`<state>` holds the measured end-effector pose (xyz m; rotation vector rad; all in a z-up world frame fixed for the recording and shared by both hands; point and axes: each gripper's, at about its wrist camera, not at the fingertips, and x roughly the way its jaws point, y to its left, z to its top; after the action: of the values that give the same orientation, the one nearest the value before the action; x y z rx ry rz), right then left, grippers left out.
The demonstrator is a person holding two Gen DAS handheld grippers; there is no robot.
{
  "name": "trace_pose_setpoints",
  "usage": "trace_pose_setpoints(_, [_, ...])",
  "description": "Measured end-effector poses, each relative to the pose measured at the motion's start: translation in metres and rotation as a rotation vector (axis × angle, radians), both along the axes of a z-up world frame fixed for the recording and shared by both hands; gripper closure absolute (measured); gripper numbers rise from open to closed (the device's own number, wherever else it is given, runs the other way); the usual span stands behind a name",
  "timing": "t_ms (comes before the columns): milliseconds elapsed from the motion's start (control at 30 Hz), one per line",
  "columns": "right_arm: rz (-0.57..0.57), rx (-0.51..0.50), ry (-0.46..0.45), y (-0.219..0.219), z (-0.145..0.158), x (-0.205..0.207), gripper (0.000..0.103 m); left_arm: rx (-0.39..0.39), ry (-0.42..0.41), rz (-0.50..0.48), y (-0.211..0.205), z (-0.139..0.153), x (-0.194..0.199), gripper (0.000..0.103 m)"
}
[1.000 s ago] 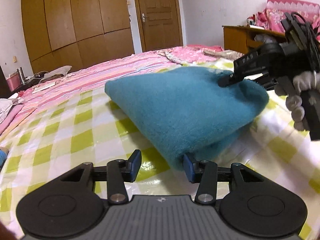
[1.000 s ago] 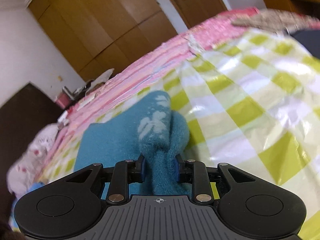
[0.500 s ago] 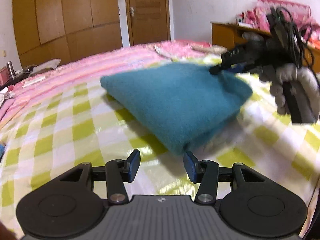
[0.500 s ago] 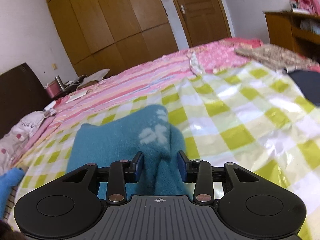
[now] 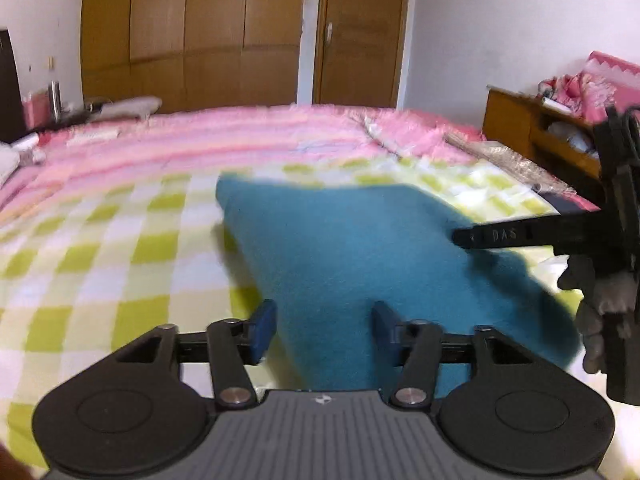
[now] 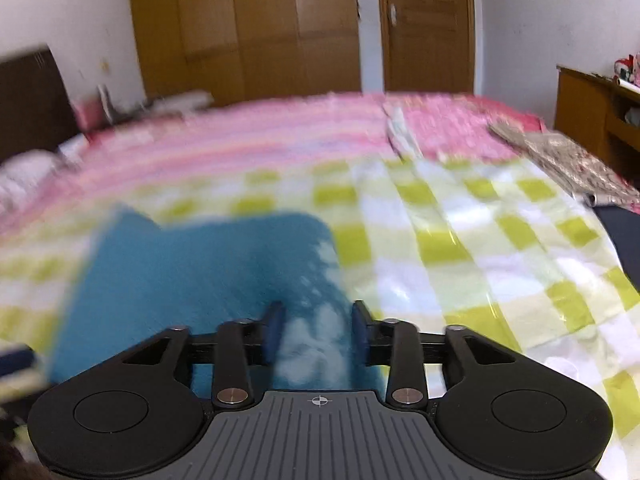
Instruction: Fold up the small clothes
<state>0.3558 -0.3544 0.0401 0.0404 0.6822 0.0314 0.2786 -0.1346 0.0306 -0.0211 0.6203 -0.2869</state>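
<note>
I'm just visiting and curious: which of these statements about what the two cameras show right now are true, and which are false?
1. The garment is teal. True: the teal garment lies on a green-and-white checked cover.
2. The garment lies on a bare wooden floor. False: it lies on the checked cover on a bed.
3. The left gripper is clamped tight on the cloth. False: its blue pads stand apart, and its jaws have just been opening, with the cloth's edge between them.
4. Pale markings show on the cloth between the fingers of the right gripper. True.
5. A wooden wardrobe stands behind the bed. True.
6. The door beside the wardrobe is wide open. False: the door is closed.
</note>
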Motion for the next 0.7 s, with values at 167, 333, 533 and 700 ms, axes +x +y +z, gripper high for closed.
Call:
trace_pose_setpoints(167, [-0.019, 0.121, 0.026, -0.019, -0.009, 0.005, 0.06, -0.049, 0.022, 0.008, 0.01, -0.002, 0.005, 0.028])
trace_pose_setpoints(333, [0.029, 0.354, 0.011, -0.045, 0.003, -0.015, 0.037, -0.05, 0.001, -0.018, 0.023, 0.002, -0.006, 0.029])
trace_pose_setpoints(533, [0.08, 0.378, 0.087, -0.042, -0.019, -0.008, 0.022, -0.218, 0.111, -0.037, 0.029, -0.014, 0.015, 0.027])
trace_pose_setpoints(700, [0.059, 0.526, 0.126, -0.052, -0.031, -0.005, 0.026, -0.313, 0.176, -0.051, 0.027, -0.024, 0.027, 0.019])
